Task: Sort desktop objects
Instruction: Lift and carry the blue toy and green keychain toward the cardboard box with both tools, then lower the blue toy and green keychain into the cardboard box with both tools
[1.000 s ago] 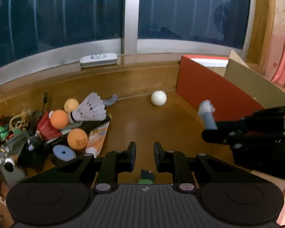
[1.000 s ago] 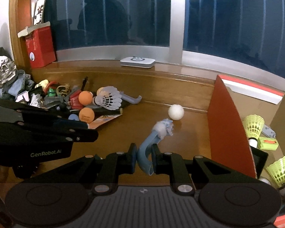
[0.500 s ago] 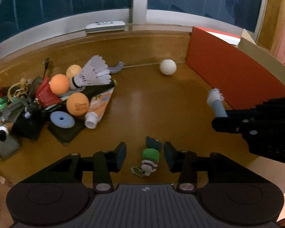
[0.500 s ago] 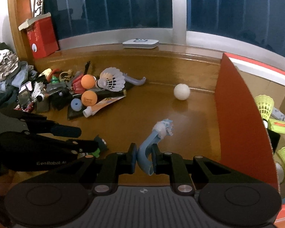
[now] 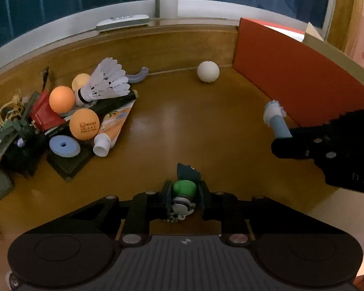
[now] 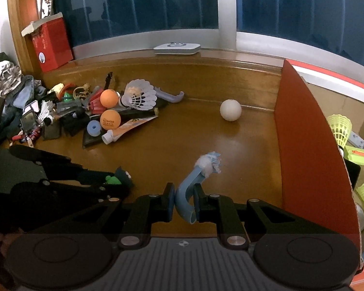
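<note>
A cardboard box (image 6: 301, 131) with a red outer wall stands on the right side of a glossy wooden desk (image 5: 182, 126), its open top facing up. Inside it, seen from the right wrist view, lie two yellow-green plastic shuttlecocks (image 6: 341, 128), a small green and orange gadget (image 6: 358, 155) and a black item against the near wall; the rest of its contents are hidden by the wall. The left gripper (image 5: 184, 192) has its two black fingers closed tightly on a small toy figure (image 5: 185, 188) with a green body and a dark head, held low over the desk near the front edge. The right gripper (image 6: 184, 200) is clamped on the curved handle of a light blue brush-like tool (image 6: 194, 181) whose fluffy white tip points forward and up, just beside the red wall of the box. A white ball (image 5: 208, 71) rests alone near the back edge of the desk, close to the box corner. On the left side sits a pile of unsorted things: a white feather shuttlecock (image 5: 106, 82), two orange ping-pong balls (image 5: 84, 124), a paler ball behind them, a squeezed tube (image 5: 111, 131) with a white cap, a blue disc (image 5: 64, 145) with a hole, a grey-blue hook (image 5: 139, 75), and tangled dark and red odds and ends. A flat white device (image 5: 122, 21) lies on the window ledge behind.
</note>
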### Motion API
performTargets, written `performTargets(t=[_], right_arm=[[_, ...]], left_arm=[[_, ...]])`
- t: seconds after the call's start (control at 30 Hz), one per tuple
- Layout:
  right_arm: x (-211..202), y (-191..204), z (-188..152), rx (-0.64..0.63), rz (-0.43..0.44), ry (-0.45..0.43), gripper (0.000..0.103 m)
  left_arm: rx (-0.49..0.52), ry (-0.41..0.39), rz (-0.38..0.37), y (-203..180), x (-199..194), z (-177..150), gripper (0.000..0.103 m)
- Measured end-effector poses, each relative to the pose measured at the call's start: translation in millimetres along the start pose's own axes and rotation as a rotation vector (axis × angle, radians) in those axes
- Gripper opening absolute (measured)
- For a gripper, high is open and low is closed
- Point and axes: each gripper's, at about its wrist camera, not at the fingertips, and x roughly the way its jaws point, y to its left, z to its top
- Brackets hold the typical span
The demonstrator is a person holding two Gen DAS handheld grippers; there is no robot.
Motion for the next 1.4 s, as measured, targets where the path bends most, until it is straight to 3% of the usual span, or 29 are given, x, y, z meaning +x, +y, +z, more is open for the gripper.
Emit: performTargets(t=[0.5,1.4], right_arm=[[-13.1,-3.6,9.4,-0.026,-0.012,-0.034,0.018],[-71.1,-33.5,25.9,-0.044,-0.053,-0.179,0.018]], left_arm=[[0.002,-0.112,-0.057,-12.8,-25.2,30.1,0.023],[0.062,-0.210,-0.123,-61.1,-42.6,72.0,0.023]])
